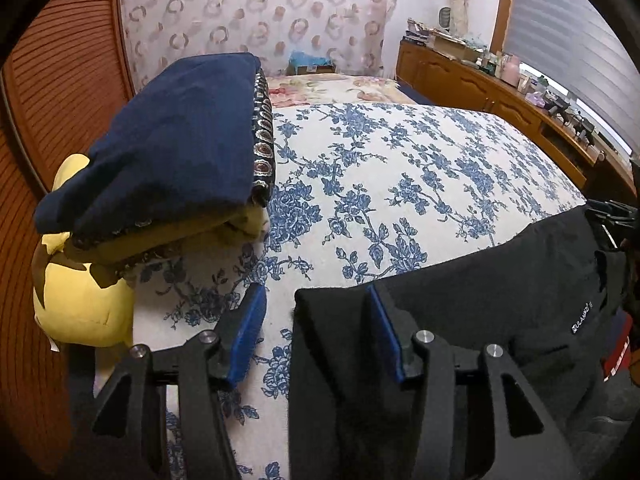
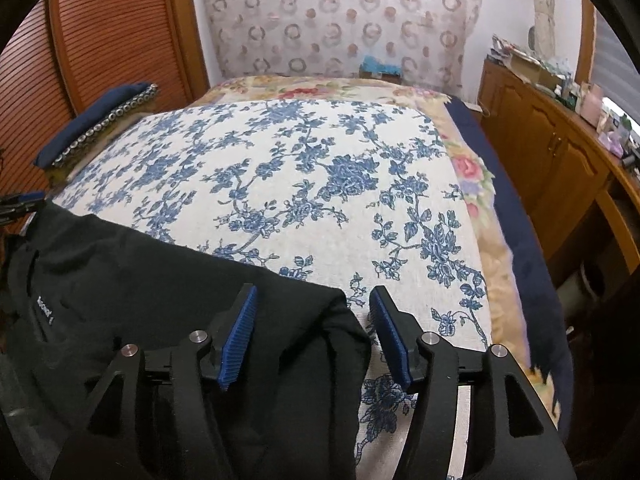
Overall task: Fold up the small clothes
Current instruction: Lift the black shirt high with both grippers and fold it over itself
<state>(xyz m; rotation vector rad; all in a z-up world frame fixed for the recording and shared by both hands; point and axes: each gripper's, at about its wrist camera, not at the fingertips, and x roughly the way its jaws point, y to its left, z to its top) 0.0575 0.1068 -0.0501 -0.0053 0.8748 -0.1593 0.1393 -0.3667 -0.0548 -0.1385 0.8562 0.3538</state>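
The black garment (image 1: 500, 280) lies on the near edge of the floral bedspread (image 1: 400, 168), spread flat between the two grippers, with a small white label showing on its cloth. Its left corner sits between the pads of the left gripper (image 1: 316, 332); its right corner sits between the pads of the right gripper (image 2: 312, 332).

Both sets of jaws stand apart. On each side the cloth lies in the gap, but the blue pads do not press on it, so nothing is gripped.

Step in hand, as judged: the garment is laid out and each gripper is placed at one near corner, ready for a fold. The next move calls for both jaws to close on their corners together, then a level, matched lift and carry toward the far edge of the garment. An uneven pull would skew the fold.

Left of the garment, well apart, a navy folded pile (image 1: 168, 140) rests on a yellow plush toy (image 1: 80, 304). Right of the bedspread stands a wooden cabinet (image 2: 560, 160).
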